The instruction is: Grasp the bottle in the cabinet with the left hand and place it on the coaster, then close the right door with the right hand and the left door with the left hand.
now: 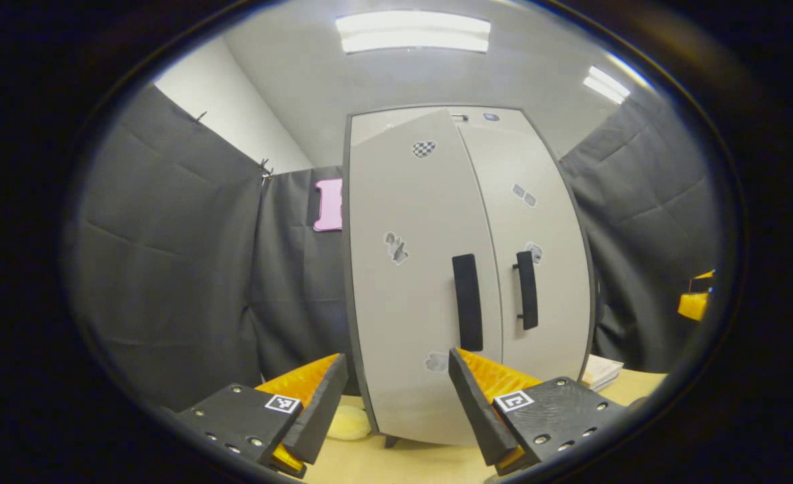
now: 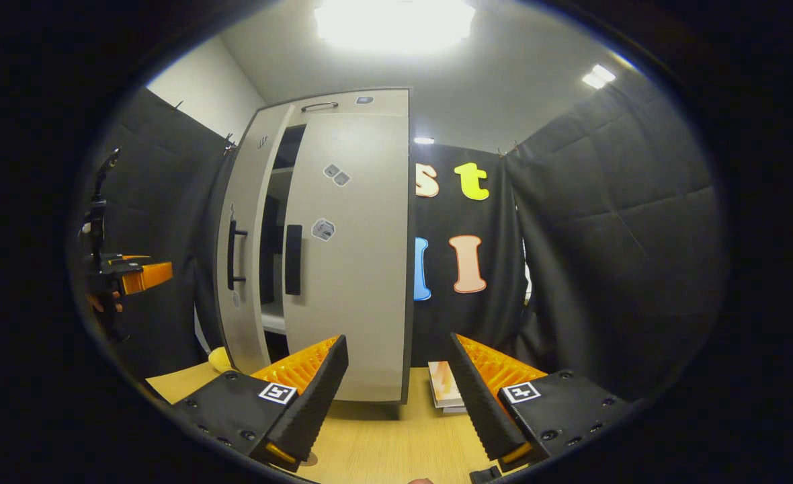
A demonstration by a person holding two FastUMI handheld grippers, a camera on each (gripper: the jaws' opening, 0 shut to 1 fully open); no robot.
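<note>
1. The cabinet fills mid-frame of the left gripper view; its left door stands slightly ajar, the right door shut.
2. A pale yellow object lies on the table at the cabinet's foot, lower centre.
3. The bottle and coaster I cannot make out.
4. The left gripper is held level toward the left door, fingers spread, empty.
5. The right gripper, bottom centre of the right gripper view, is likewise spread and empty before the right door; a small book lies between its fingers.

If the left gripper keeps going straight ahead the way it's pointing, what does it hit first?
Most likely the left door of the cabinet, low down near its black handle; depth is hard to judge.
</note>
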